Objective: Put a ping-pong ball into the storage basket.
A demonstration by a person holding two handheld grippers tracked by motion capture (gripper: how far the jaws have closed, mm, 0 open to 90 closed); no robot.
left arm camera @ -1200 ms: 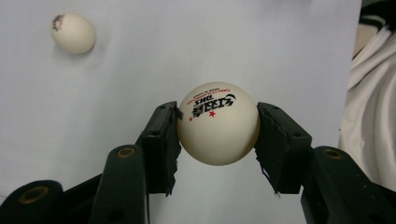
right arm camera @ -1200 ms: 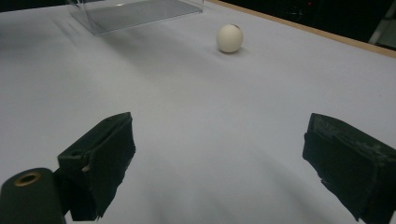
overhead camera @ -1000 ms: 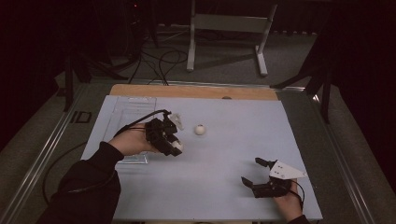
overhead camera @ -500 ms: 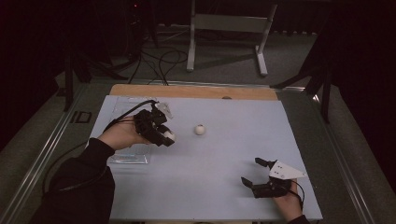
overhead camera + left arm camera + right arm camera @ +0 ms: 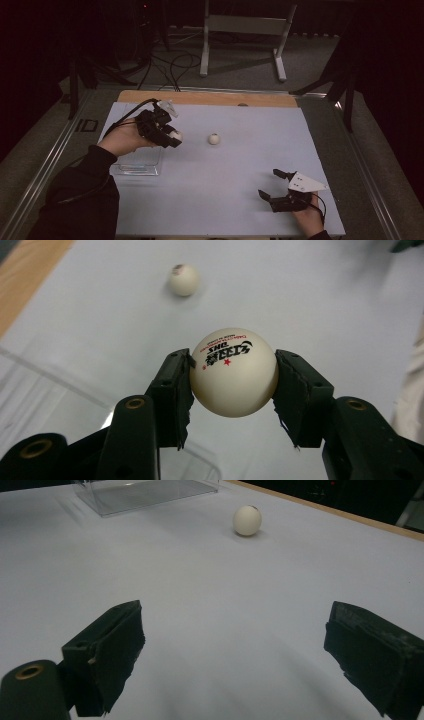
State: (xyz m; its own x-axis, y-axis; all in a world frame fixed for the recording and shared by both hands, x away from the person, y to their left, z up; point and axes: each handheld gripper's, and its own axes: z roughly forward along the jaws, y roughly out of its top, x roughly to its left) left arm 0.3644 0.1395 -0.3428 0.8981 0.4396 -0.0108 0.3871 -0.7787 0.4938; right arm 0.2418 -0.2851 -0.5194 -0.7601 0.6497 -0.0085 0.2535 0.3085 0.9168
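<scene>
Left gripper view: left tongs (image 5: 233,385) clamp table tennis ball (image 5: 233,373) above clear tray (image 5: 137,162) near desk's left edge, ready for drop; right tongs (image 5: 274,185) gape, idle.

My left gripper (image 5: 233,382) has its two black jaws pressed against the sides of a cream-white plastic table-tennis ball (image 5: 233,373), one pad on each flank. The ball's black lettering and small red star face up toward me, printed upside down from where I look. Under the ball lies the pale grey-white table sheet (image 5: 310,300). Farther off on that sheet, toward the upper left, sits a second cream-white ball (image 5: 183,279), well apart from mine. A clear plastic tray (image 5: 45,390) shows below my left jaw, and a strip of bare wooden table edge (image 5: 27,277) runs along the upper left corner.
</scene>
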